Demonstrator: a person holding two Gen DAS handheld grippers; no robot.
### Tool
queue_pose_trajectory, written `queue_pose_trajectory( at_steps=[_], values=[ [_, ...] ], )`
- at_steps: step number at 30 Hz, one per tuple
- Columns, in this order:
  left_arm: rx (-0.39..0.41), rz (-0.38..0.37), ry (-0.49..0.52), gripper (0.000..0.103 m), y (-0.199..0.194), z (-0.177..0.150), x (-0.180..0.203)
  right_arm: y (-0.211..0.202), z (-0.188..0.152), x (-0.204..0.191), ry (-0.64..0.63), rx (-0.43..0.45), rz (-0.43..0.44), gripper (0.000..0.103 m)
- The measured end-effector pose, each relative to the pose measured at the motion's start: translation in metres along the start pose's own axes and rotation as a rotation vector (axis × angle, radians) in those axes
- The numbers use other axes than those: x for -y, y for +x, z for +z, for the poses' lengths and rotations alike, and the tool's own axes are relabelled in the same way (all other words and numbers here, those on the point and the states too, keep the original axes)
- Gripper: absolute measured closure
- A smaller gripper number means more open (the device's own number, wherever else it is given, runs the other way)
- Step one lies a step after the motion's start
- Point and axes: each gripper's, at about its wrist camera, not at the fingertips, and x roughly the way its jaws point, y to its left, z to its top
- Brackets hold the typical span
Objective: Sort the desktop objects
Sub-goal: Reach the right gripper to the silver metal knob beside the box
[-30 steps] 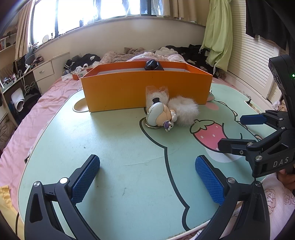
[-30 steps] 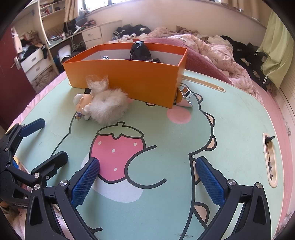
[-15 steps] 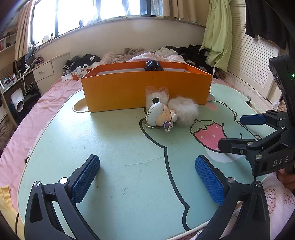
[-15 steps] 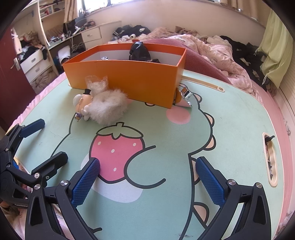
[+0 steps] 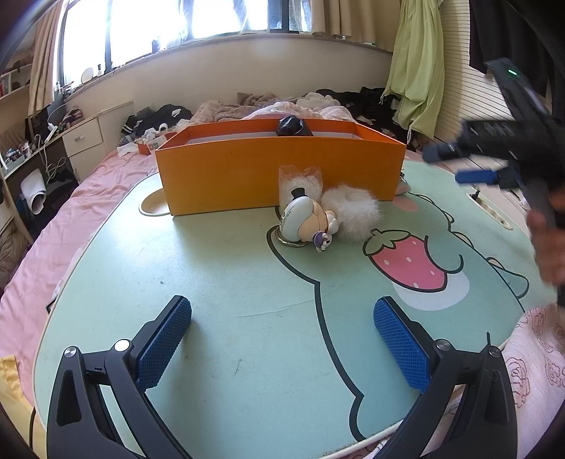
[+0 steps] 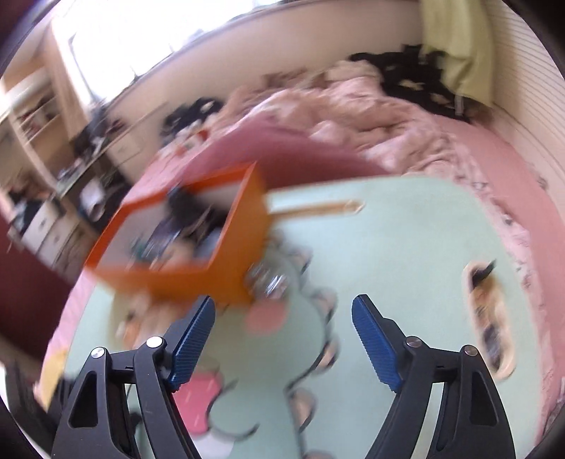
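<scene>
Our right claw (image 6: 282, 339) has lifted off the table edge, rolled toward the orange box (image 6: 226, 282), its empty jaws just narrowing.

I see bright windows (image 5: 141, 31) above a cream wall (image 5: 247, 67), a green curtain (image 5: 416, 70) at right, drawers (image 5: 84, 141) at left, and a pink bed (image 5: 46, 229) strewn with clothes.

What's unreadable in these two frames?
- Orange box contents: left wrist view, front wall hides all but a black thing at the rim.
- Same contents, right wrist view: motion blur.
- Right hand-held gripper: blurred in left view; jaws have just been closing, nothing between them.
</scene>
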Motion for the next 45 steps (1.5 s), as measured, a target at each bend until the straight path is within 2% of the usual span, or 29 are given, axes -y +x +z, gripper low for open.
queue_pose_trajectory(
  at_steps=[3, 7, 11, 14, 16, 25, 29, 30, 33, 41, 45],
  values=[
    [0.001, 0.0, -0.001, 0.0, 0.0, 0.0, -0.001, 0.016, 0.022, 0.006, 0.021, -0.034, -0.041, 0.024],
    [0.002, 0.001, -0.002, 0.0, 0.0, 0.001, -0.001, 0.043, 0.037, 0.009, 0.023, -0.079, -0.086, 0.03],
    [0.003, 0.003, -0.003, 0.0, 0.0, 0.001, 0.0, 0.061, 0.039, 0.01, 0.057, -0.131, -0.012, 0.037],
    [0.004, 0.004, -0.004, 0.0, 0.001, 0.002, 0.0, 0.059, 0.034, 0.008, 0.069, -0.143, 0.04, 0.038],
    [0.004, 0.005, -0.004, 0.0, 0.001, 0.002, 0.0, 0.056, 0.029, 0.006, 0.062, -0.147, 0.043, 0.038],
    [0.007, 0.007, -0.006, 0.0, 0.001, 0.002, 0.0, 0.063, 0.016, -0.013, -0.089, -0.146, -0.058, 0.043],
    [0.008, 0.009, -0.008, 0.0, 0.001, 0.002, 0.0, 0.061, -0.004, -0.031, -0.258, -0.114, -0.158, 0.048],
    [0.009, 0.009, -0.009, 0.0, 0.001, 0.002, 0.0, 0.058, -0.009, -0.033, -0.276, -0.107, -0.155, 0.049],
    [0.01, 0.011, -0.01, 0.0, 0.001, 0.001, 0.0, 0.052, -0.017, -0.032, -0.292, -0.113, -0.117, 0.057],
    [0.013, 0.012, -0.013, 0.0, 0.001, 0.001, 0.0, 0.031, -0.045, -0.044, -0.372, -0.089, -0.057, 0.097],
    [0.024, 0.0, -0.029, 0.0, 0.001, 0.003, -0.001, 0.032, -0.051, -0.054, -0.421, -0.072, -0.064, 0.098]
  ],
)
